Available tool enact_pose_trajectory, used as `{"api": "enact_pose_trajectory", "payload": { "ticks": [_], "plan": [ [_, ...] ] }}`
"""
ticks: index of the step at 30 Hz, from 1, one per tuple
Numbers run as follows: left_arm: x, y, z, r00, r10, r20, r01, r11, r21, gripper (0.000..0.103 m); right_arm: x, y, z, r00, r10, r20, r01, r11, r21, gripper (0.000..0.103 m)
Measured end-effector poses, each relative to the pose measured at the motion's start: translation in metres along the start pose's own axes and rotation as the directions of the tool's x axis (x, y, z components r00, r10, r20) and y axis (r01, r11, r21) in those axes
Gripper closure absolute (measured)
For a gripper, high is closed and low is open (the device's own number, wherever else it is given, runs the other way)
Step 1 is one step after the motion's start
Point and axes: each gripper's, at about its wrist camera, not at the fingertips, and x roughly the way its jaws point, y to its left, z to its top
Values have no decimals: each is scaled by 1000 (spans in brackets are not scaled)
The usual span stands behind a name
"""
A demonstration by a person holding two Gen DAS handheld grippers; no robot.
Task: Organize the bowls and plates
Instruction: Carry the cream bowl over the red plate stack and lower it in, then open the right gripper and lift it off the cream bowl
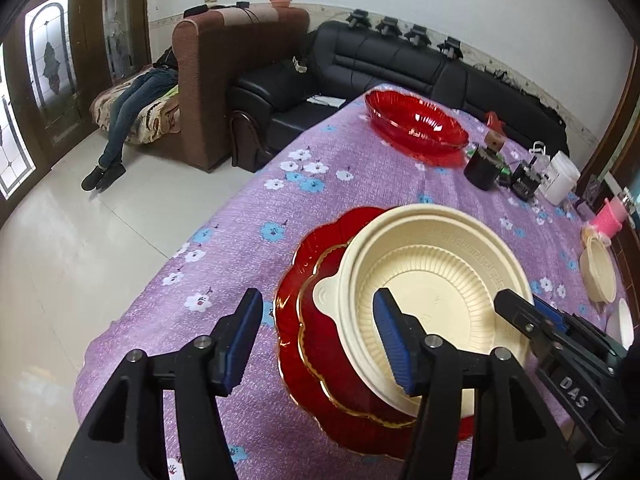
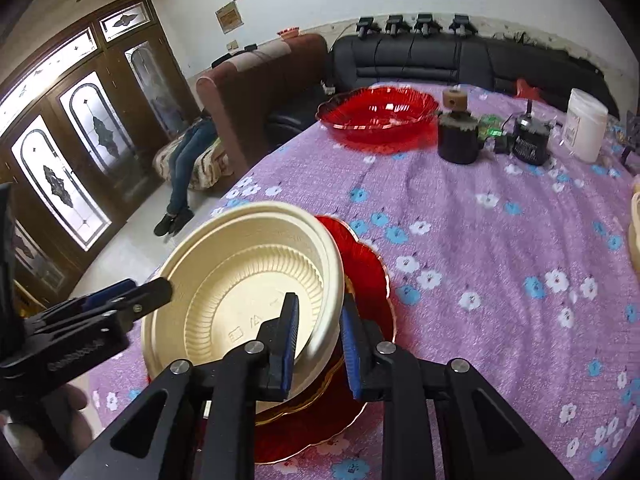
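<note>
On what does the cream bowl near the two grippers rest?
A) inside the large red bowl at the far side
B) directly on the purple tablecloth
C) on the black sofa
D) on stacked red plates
D: the cream bowl sits on the stacked red plates, whose scalloped edges show around and under it, while the large red bowl stands apart, farther along the table.

Cream bowl (image 1: 432,280) on red plates (image 1: 316,360), tilted
</note>
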Motion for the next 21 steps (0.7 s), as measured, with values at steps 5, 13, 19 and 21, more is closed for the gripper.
{"api": "enact_pose_trajectory", "payload": {
  "ticks": [5,13,19,21],
  "plan": [
    [-26,-1,-2,997,-6,82,7,1000,-11,35,-7,-1,1,999,11,34,-12,1000,8,56],
    [-75,-19,-9,952,78,295,-86,996,16,18,-42,-5,0,990,13,144,-17,1000,25,54],
    [-109,-34,-19,890,101,445,-119,993,11,4,-79,-16,-10,973,-25,229,17,999,38,42],
    [-115,-45,-23,874,99,475,-130,991,32,0,-88,-22,-16,969,-41,244,31,998,46,41]
  ]
}}
